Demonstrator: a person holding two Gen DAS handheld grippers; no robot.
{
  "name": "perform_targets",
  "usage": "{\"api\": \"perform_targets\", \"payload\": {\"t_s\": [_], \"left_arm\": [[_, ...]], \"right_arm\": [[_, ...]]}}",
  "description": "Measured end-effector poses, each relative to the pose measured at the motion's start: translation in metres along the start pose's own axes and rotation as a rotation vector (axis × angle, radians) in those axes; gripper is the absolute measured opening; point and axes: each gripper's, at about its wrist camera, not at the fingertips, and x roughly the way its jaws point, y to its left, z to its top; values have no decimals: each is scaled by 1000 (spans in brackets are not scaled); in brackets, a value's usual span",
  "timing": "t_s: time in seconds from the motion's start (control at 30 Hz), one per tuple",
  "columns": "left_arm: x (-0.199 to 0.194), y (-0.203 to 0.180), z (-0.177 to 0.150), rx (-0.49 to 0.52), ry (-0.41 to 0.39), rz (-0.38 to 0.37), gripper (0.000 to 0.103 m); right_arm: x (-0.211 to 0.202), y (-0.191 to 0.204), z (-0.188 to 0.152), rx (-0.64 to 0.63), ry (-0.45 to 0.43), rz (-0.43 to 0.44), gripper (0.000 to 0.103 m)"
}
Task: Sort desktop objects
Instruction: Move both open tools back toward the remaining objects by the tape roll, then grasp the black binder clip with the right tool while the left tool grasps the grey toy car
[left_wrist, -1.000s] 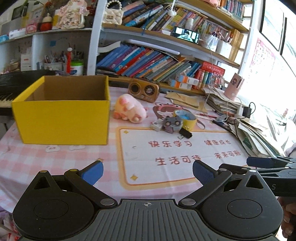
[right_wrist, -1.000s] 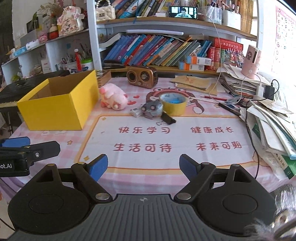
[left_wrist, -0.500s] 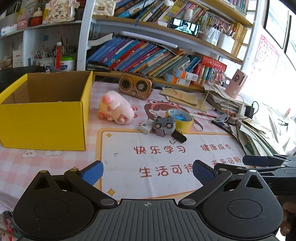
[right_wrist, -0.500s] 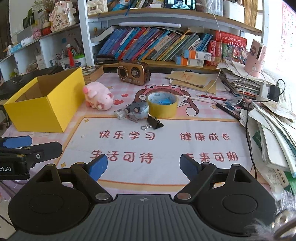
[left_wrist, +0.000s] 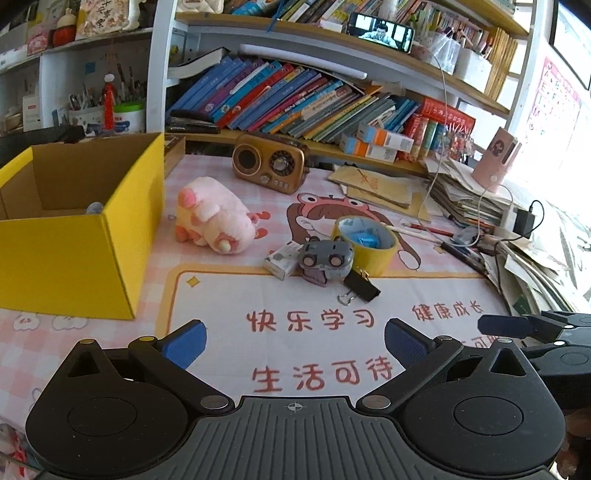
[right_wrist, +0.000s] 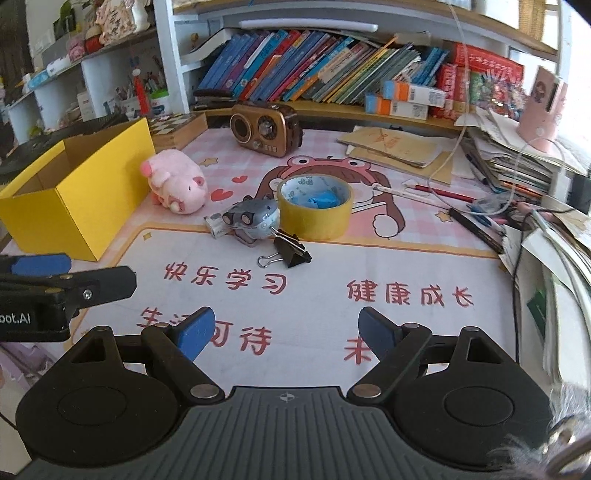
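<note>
Both grippers empty: left gripper (left_wrist: 293, 341) jaws spread wide, right gripper (right_wrist: 286, 330) same, nothing between the pads

Targets sit clustered mid-mat: grey toy car (right_wrist: 252, 218) touching the yellow tape roll (right_wrist: 314, 206), black binder clip (right_wrist: 284, 251) just in front of the car, small white box (left_wrist: 281, 258) against its left side. Pink plush pig (right_wrist: 175, 184) lies between the cluster and the yellow box (left_wrist: 79, 236), which already holds something small

Risks, my read:
- cluster too tight, so closing on the car likely drags the clip or shoves the tape
- clip is low and flat, pads may skate over it
- grippers travel side by side, collision possible if both go for the same pile

Readable text: mat prints 快乐学习, 健康成长, 生活可待; left gripper body shows "bot.AI", cut off
</note>
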Motion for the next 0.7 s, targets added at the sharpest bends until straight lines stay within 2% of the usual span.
{"api": "perform_targets", "payload": {"t_s": [0.13, 0.27, 0.7], "left_arm": [[14, -7, 6, 4, 4, 15, 102], [28, -11, 13, 13, 4, 33, 102], [70, -14, 35, 0, 21, 62, 102]], "right_arm": [[17, -6, 5, -40, 4, 15, 81], [38, -13, 11, -74, 7, 33, 71], [104, -19, 43, -137, -1, 93, 51]]}}
